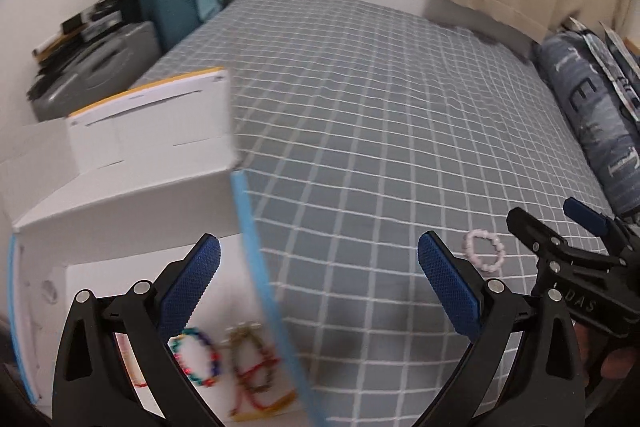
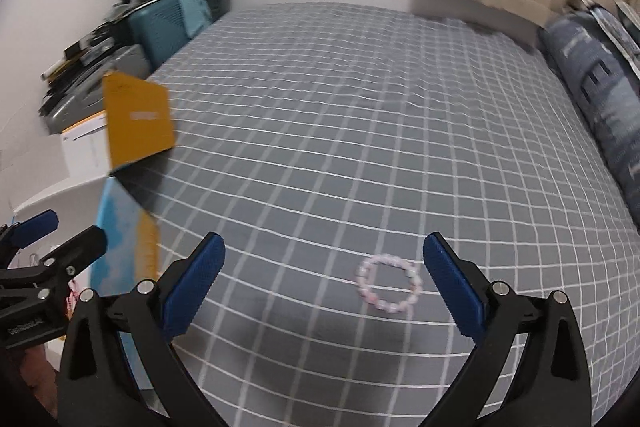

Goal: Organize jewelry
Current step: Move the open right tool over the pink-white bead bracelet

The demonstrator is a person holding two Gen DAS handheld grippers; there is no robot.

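On the checked bedspread (image 2: 360,131) a pink bead bracelet (image 2: 389,286) lies alone, just ahead of my right gripper (image 2: 322,279), which hangs spread and empty. My left gripper (image 1: 318,279), also released, hovers over the white box (image 1: 132,211) holding what look like several bracelets, blurred. Next I'd lower and pinch the beads.

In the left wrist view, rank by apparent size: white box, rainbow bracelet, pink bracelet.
1. White cardboard box
2. Rainbow beaded bracelet
3. Pale pink beaded bracelet, though it lies farther away, so the two bracelets' true ranking is unsure.
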